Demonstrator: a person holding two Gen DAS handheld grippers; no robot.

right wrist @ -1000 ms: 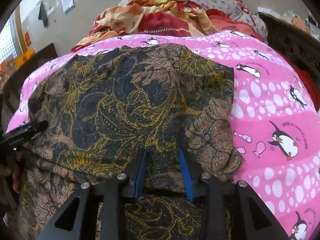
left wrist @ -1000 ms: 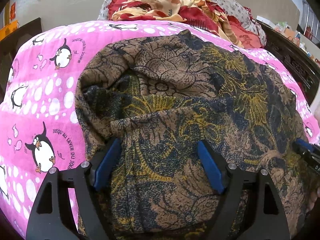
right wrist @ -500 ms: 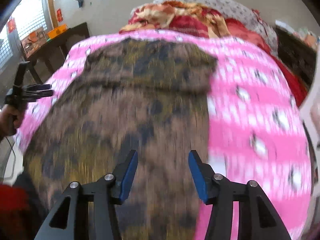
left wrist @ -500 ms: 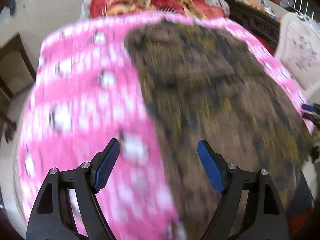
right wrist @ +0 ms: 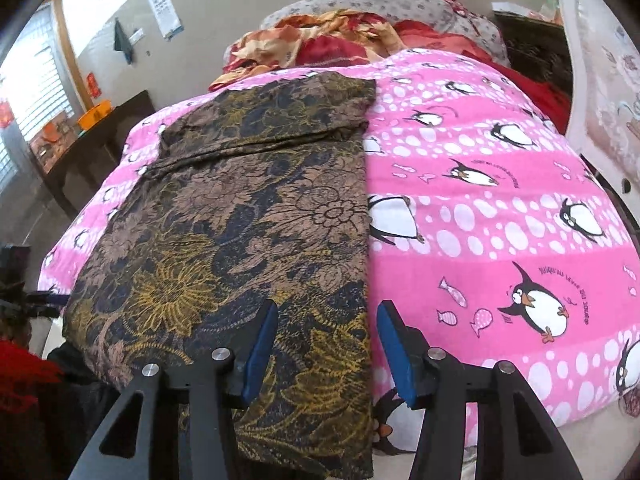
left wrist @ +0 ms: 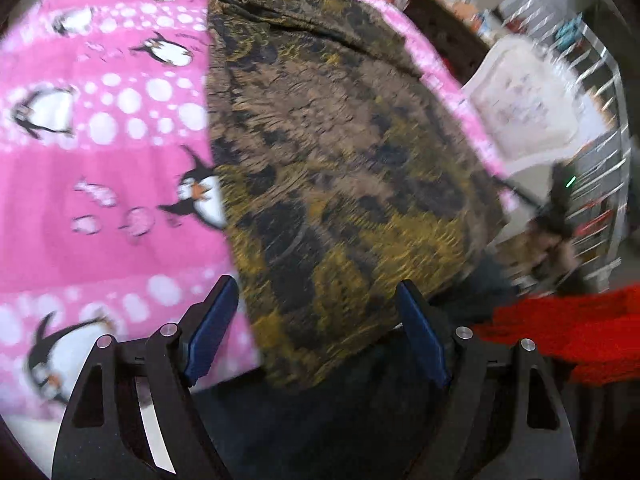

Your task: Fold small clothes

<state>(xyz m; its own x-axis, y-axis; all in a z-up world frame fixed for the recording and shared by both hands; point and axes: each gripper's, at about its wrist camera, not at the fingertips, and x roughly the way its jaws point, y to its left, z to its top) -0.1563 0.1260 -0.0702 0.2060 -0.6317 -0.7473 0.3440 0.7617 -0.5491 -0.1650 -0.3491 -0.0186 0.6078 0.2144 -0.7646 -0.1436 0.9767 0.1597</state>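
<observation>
A brown cotton-like garment printed with dark blue and mustard-yellow flowers (right wrist: pixel 256 240) lies spread flat along the left half of a pink fleece blanket patterned with penguins and white dots (right wrist: pixel 500 208), its far end folded over in a band and its near end hanging over the blanket's front edge. The left gripper (left wrist: pixel 316 336) has its blue-padded jaws spread wide and grips nothing; the cloth's near edge lies beyond and between them, not pinched. The right gripper (right wrist: pixel 326 348) is likewise released, its jaws parted above the garment's right border where cloth meets blanket, with nothing clasped. Printed beside one penguin is curved lettering that seems to read "JUSQU'AU LEVER DU JOUR" (right wrist: pixel 560 276), though the small letters are hard to be sure of. Beyond the blanket sits a rumpled heap of red and orange fabric (right wrist: pixel 316 44) against a grey flowered pillow (right wrist: pixel 380 4). A dark wooden table (right wrist: pixel 92 148) at left carries an orange bowl (right wrist: pixel 94 114). The left wrist view is smeared by blur, so the right gripper at its right edge and the red cloth (left wrist: pixel 572 332) below it are indistinct.
</observation>
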